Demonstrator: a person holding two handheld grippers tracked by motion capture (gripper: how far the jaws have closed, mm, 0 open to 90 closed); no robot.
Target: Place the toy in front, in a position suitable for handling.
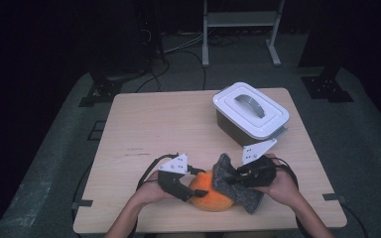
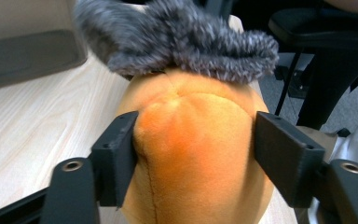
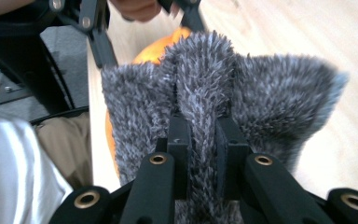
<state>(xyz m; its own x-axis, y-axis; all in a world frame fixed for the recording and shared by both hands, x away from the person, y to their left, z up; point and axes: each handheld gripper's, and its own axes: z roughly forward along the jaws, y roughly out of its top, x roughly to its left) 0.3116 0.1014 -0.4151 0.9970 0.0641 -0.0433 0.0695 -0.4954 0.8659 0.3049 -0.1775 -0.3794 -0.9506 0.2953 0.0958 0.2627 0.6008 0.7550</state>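
Observation:
An orange plush toy [image 1: 209, 197] lies near the table's front edge. My left gripper [image 1: 191, 191] comes at it from the left. In the left gripper view the two jaws [image 2: 193, 135] stand on either side of the orange plush [image 2: 191, 154] and press on its sides. A grey furry cloth [image 1: 223, 171] drapes over the plush's right and top. My right gripper [image 1: 230, 179] is shut on a fold of it. In the right gripper view the pinch [image 3: 200, 130] is tight on a ridge of the grey fur [image 3: 261, 93], with the orange plush [image 3: 154, 49] behind it.
A dark container with a white handled lid [image 1: 250, 109] stands at the back right of the wooden table [image 1: 154, 124]. Cables trail off the table's near left. A metal stand and dark floor lie beyond the far edge.

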